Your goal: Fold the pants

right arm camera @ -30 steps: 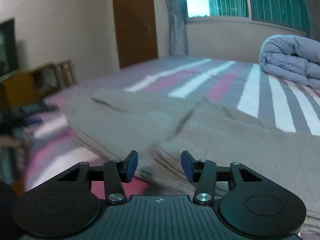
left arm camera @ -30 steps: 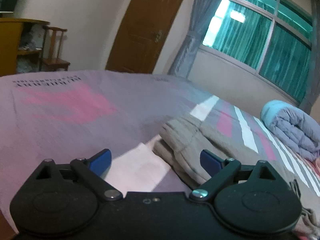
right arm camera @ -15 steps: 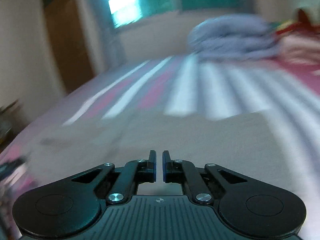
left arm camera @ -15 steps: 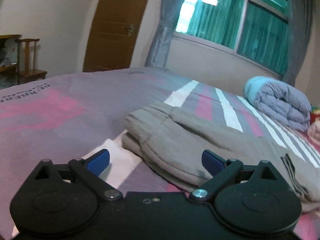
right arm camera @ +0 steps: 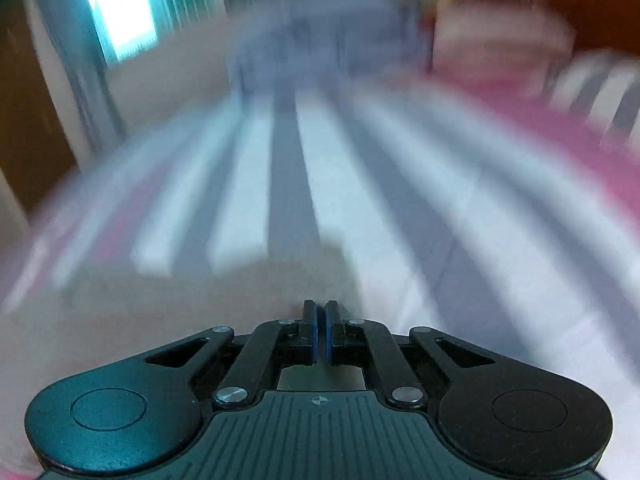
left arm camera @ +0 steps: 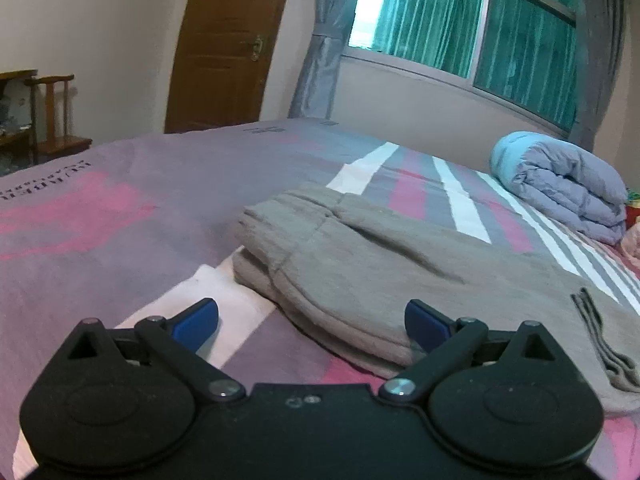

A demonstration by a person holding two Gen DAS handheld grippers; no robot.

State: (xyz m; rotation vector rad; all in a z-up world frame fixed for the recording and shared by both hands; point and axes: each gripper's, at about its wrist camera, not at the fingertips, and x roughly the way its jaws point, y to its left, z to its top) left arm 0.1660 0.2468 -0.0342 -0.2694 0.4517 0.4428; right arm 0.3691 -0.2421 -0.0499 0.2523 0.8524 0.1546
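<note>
Pants point(left arm camera: 360, 276) lie near on the striped bed point(left arm camera: 120, 216), folded once lengthwise, cross-folds seemingly left; the left gripper point(left arm camera: 312, 320) hovers wide and empty beside them, the right gripper point(right arm camera: 320, 330) pinched shut, apparently empty.

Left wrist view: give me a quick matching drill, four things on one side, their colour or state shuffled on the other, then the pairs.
Things:
1. pants
2. quilt
3. door
4. left tongs

Colour or state:
A. brown wood, closed
B. rolled up, pale blue
C. wide open, holding nothing
D. grey-brown, lying on the bed

Pairs: 1-D, 2-B, 3-A, 4-C
</note>
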